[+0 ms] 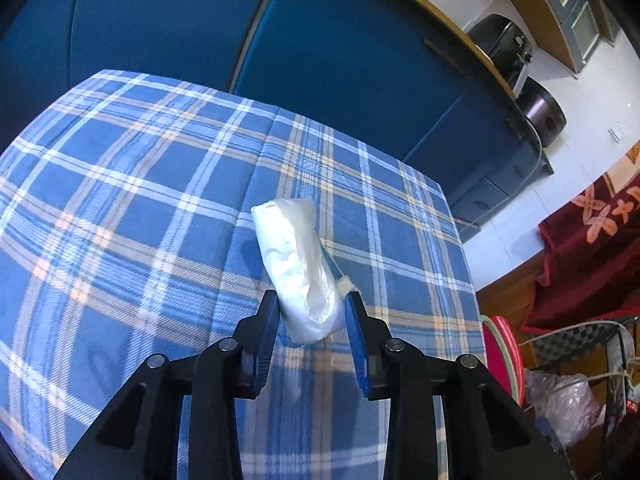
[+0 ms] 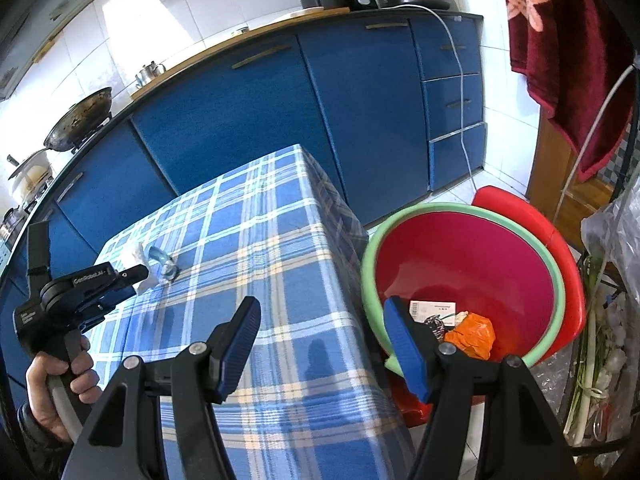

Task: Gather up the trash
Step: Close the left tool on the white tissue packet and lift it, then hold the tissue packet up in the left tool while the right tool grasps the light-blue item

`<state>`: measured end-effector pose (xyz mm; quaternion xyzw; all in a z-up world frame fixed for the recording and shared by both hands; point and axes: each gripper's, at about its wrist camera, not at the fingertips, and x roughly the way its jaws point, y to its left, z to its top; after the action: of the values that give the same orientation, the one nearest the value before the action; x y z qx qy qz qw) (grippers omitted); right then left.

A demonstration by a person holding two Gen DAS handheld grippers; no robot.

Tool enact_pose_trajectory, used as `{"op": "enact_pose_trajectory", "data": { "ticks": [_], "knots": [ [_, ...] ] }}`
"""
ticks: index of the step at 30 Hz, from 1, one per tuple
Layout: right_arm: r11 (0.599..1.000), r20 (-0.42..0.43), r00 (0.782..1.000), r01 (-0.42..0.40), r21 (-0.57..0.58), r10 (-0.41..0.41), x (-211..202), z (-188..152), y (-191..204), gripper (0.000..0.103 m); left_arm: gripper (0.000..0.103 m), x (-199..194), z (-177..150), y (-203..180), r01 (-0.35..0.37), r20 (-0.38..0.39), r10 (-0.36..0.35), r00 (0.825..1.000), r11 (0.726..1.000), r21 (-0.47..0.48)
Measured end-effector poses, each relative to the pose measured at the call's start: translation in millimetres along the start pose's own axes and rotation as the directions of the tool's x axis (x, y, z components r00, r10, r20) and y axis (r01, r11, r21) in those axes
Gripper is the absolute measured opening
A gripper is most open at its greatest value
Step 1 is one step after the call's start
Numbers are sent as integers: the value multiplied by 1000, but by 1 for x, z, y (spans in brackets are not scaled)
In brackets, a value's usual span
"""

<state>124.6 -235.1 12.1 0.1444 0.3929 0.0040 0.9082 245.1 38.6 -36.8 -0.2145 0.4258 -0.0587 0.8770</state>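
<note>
While clamping a crumpled white plastic wrapper (image 1: 298,268) over the plaid-clothed table (image 1: 132,208), left gripper (image 1: 311,312) narrowed on it. Right gripper (image 2: 320,320) wide, empty, at table's corner. Beyond, red basin (image 2: 472,264) beside table, holding an orange wrapper (image 2: 472,334) and a white carton (image 2: 434,307).

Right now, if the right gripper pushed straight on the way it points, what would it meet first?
Most likely the near corner of the checked tablecloth, close to the edge beside the red basin. The right gripper is open and empty. Depth is unclear, so it might slip past the edge.
</note>
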Motion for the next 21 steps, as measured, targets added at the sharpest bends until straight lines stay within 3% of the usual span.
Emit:
{"op": "enact_pose_trajectory", "data": {
  "ticks": [6, 12, 21],
  "knots": [
    [998, -11, 999, -32, -47, 31, 7, 3, 22, 67, 34, -26, -3, 8, -34, 35, 32, 999, 998, 49],
    [992, -25, 997, -73, -108, 70, 18, 7, 54, 67, 34, -47, -7, 22, -125, 74, 118, 990, 988, 95],
    [966, -88, 988, -145, -216, 129, 48, 11, 108, 67, 34, -58, -8, 50, -168, 88, 160, 983, 981, 98]
  ]
}}
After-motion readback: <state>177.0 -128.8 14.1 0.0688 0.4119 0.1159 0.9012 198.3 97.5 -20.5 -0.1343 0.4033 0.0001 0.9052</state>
